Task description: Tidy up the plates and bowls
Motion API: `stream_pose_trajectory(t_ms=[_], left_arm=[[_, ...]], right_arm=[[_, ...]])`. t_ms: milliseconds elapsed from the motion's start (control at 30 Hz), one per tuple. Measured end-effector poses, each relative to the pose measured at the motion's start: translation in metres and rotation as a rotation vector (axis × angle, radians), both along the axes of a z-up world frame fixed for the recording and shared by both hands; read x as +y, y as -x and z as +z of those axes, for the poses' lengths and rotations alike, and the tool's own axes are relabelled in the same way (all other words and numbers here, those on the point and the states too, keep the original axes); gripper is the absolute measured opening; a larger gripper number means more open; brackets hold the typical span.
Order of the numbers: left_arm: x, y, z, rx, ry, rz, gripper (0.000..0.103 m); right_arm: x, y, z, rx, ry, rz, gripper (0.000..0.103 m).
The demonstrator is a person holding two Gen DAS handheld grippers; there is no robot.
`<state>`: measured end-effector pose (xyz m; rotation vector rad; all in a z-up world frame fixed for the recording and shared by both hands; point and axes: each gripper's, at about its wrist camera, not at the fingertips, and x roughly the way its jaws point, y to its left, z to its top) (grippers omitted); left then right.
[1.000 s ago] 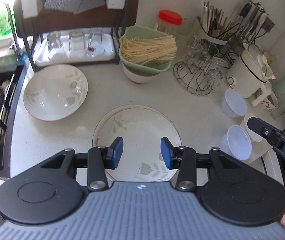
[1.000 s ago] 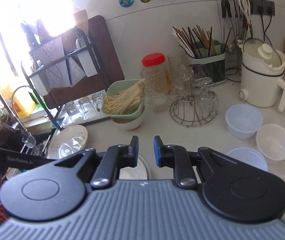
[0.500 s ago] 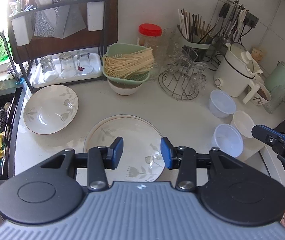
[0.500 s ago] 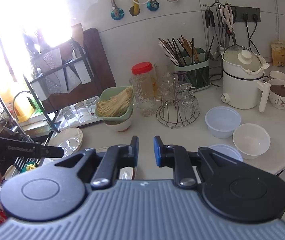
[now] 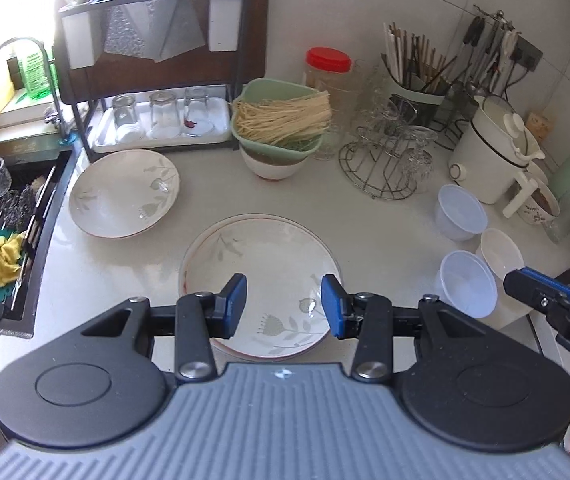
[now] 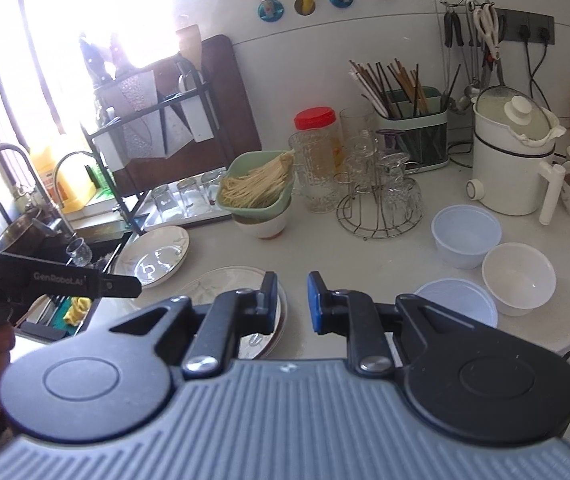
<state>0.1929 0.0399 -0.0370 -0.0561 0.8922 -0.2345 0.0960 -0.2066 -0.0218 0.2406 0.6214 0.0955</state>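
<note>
**Both grippers pulled back, nothing held**

Left gripper is held half open and empty above the cream flower-printed ceramic plate, which now appears farther off than a second ago. Right gripper is kept narrow, a small gap showing, nothing gripped. A second flower-printed plate lies at ten o'clock; three white plastic bowls are grouped at three o'clock. No stacking is judged begun.

Near plate half hidden behind right hand-held gripper; window glare blots rack top.
</note>
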Motion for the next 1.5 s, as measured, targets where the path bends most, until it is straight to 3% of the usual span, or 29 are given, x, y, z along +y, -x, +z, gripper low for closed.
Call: stream_pose_trajectory(t_ms=[367, 733, 1067, 1500], left_arm=[[0.040, 0.005, 0.004, -0.012, 0.005, 0.163, 0.047], [0.069, -0.008, -0.008, 0.022, 0.017, 0.253, 0.048], [0.095, -0.042, -0.015, 0.057, 0.000, 0.279, 0.048], [0.140, -0.090, -0.019, 0.069, 0.002, 0.317, 0.054]], right_arm=[[0.022, -0.023, -0.004, 0.014, -0.019, 0.157, 0.020], [0.060, -0.060, -0.009, 0.059, -0.017, 0.315, 0.020], [0.083, -0.103, -0.022, 0.125, -0.024, 0.336, 0.020], [0.125, -0.153, -0.023, 0.124, -0.018, 0.357, 0.020]])
